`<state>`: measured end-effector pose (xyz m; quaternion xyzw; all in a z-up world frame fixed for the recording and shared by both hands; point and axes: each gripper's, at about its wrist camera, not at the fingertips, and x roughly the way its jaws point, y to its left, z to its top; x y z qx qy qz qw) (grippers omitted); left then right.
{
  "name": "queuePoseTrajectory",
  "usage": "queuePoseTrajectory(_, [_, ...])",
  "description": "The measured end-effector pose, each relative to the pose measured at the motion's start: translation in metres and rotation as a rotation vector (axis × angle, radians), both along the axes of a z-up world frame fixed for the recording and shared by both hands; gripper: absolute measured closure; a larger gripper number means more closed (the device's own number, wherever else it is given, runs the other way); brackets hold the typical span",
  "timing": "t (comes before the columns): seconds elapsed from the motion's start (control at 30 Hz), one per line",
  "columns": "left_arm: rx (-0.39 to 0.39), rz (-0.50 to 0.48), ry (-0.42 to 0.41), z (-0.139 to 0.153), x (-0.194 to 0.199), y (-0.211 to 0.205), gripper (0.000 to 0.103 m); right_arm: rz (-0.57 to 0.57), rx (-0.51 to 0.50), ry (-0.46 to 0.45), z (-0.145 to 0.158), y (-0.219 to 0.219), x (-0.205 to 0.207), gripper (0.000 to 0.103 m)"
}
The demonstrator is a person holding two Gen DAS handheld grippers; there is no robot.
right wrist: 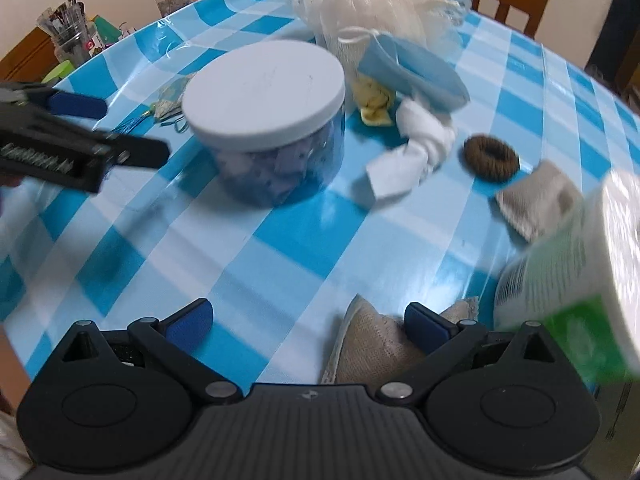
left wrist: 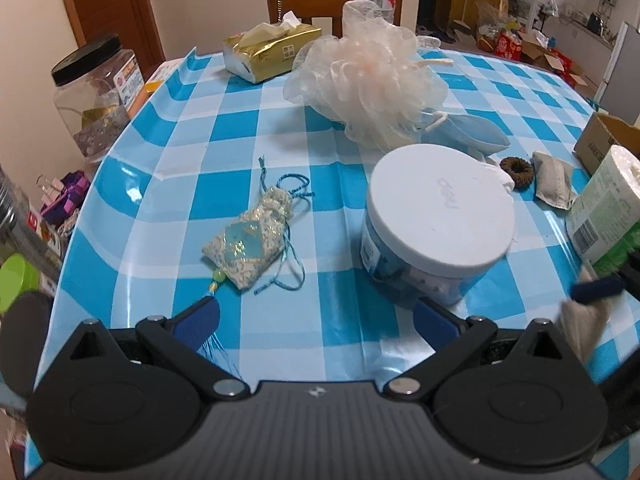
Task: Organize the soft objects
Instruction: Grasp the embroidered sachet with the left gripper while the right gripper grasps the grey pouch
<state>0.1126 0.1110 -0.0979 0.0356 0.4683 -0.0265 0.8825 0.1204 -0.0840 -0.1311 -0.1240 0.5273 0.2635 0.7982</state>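
From my left wrist view, the left gripper is spread wide and empty above the near edge of the blue-and-white checked table. A small brocade drawstring sachet with a blue tassel lies just ahead of its left finger, and a clear round jar with a white lid stands ahead of the right one. A pale mesh bath pouf sits toward the far edge.

From my right wrist view, the right gripper is also wide, with a grey woven fabric pouch between its fingers, not pinched as far as I can tell. A white knotted cloth, a brown hair scrunchie and another grey pouch lie scattered mid-table. I judge the sorting barely begun.
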Motion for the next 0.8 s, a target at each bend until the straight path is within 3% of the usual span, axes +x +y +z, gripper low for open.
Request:
queuePoseTrajectory(0.23, [0.087, -0.051, 0.001, -0.011, 0.032, 0.011, 0.001, -0.047, 0.044, 0.002, 0.013, -0.006, -0.010, 0.000])
queuePoseTrajectory(0.4, [0.101, -0.081, 0.023, -0.024, 0.054, 0.022, 0.001, -0.064, 0.057, -0.020, 0.020, -0.005, -0.014, 0.000])
queuePoseTrajectory(0.53, [0.140, -0.094, 0.030, -0.032, 0.064, 0.025, 0.006, -0.076, 0.055, -0.027, 0.020, -0.007, -0.016, 0.000])
queuePoseTrajectory(0.8, [0.057, -0.123, 0.041, -0.034, 0.071, 0.032, 0.026, -0.111, 0.057, -0.034, 0.024, -0.016, -0.020, 0.000])
